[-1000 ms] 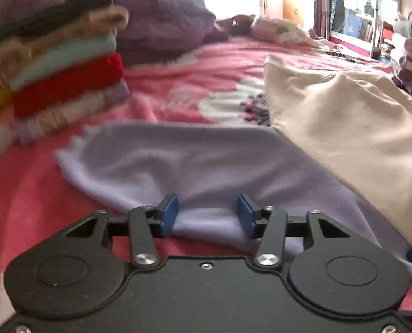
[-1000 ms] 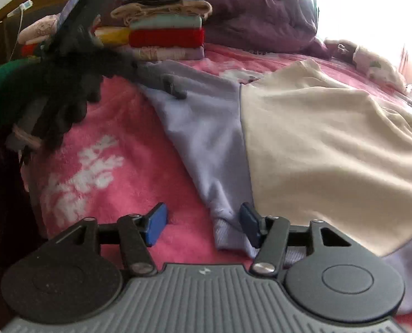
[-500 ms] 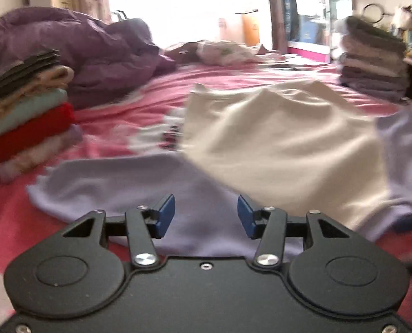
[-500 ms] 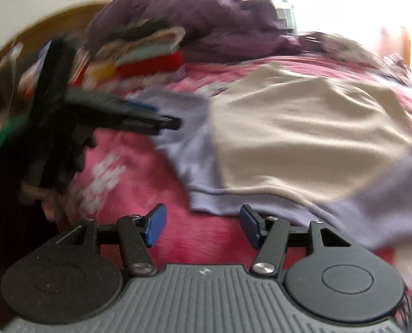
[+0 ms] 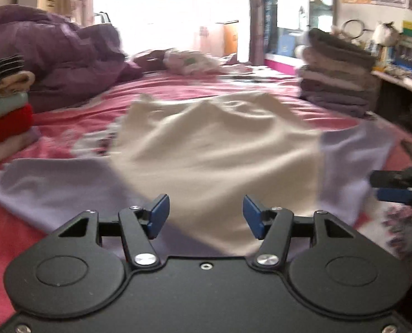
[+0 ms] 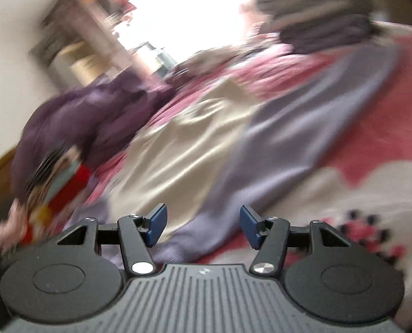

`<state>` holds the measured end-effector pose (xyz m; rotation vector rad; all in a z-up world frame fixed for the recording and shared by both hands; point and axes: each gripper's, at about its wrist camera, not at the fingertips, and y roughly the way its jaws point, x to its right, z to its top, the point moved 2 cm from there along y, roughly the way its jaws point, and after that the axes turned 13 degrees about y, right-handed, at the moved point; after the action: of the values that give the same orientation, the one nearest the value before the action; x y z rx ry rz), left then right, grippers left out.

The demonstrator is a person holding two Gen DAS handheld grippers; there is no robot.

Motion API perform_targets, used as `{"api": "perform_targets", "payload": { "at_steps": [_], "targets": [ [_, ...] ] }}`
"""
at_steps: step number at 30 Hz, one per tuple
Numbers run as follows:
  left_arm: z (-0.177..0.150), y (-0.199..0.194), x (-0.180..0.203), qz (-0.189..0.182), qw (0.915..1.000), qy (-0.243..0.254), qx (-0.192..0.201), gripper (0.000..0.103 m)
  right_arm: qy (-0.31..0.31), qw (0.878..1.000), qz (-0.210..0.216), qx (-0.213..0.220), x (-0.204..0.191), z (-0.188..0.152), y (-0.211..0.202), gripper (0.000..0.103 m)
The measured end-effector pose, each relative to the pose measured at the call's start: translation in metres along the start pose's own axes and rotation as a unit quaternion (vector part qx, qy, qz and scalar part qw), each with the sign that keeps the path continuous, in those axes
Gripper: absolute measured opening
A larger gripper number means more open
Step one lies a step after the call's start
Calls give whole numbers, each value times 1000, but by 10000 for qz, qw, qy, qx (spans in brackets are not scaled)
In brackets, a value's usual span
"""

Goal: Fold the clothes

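Observation:
A cream shirt with lavender sleeves [image 5: 214,149] lies spread flat on the pink bed cover [image 5: 178,88]. My left gripper [image 5: 206,216] is open and empty, hovering over the shirt's near hem. My right gripper [image 6: 203,229] is open and empty, tilted, just above the cuff of the right lavender sleeve [image 6: 289,138]. The right gripper's fingers also show at the right edge of the left wrist view [image 5: 400,186]. The right wrist view is heavily blurred.
A stack of folded clothes [image 5: 6,111] stands at the left on the bed. A purple duvet [image 5: 61,55] is heaped behind it. A grey folded stack [image 5: 339,83] sits at the far right, beside a cluttered shelf [image 5: 400,63].
Both grippers swung right along the shirt's hem. The left moved from the left sleeve to the middle. The right moved from the left cuff to the right sleeve and tilted. Both stayed open.

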<state>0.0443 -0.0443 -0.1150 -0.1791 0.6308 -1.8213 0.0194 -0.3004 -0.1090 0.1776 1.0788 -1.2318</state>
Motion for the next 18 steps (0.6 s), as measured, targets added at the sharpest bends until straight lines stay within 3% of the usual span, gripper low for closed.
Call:
{"api": "perform_targets", "payload": {
  "at_steps": [3, 6, 7, 8, 10, 15, 16, 18],
  "targets": [
    [6, 9, 32, -225, 9996, 186, -10, 58, 515, 9981, -194, 283, 25, 15, -4, 59],
    [-1, 27, 63, -544, 9971, 447, -298, 57, 858, 9953, -232, 373, 42, 19, -7, 59],
    [-8, 35, 76, -694, 9941, 624, -554, 55, 945, 9946, -207, 375, 46, 20, -7, 59],
    [-13, 37, 84, -715, 9923, 785, -645, 55, 1001, 9941, -184, 376, 48, 20, -7, 59],
    [-14, 29, 89, -542, 9924, 1005, -462, 55, 1059, 9936, -141, 376, 51, 22, -7, 59],
    [1, 14, 84, -240, 9957, 892, 51, 55, 1322, 9903, -15, 435, 60, 27, -10, 59],
    [0, 15, 86, -263, 9957, 888, 44, 55, 1384, 9893, 12, 452, 62, 28, -11, 59],
    [-11, 29, 96, -617, 9921, 987, -467, 55, 1517, 9871, 69, 498, 66, 32, -11, 59]
  ]
}}
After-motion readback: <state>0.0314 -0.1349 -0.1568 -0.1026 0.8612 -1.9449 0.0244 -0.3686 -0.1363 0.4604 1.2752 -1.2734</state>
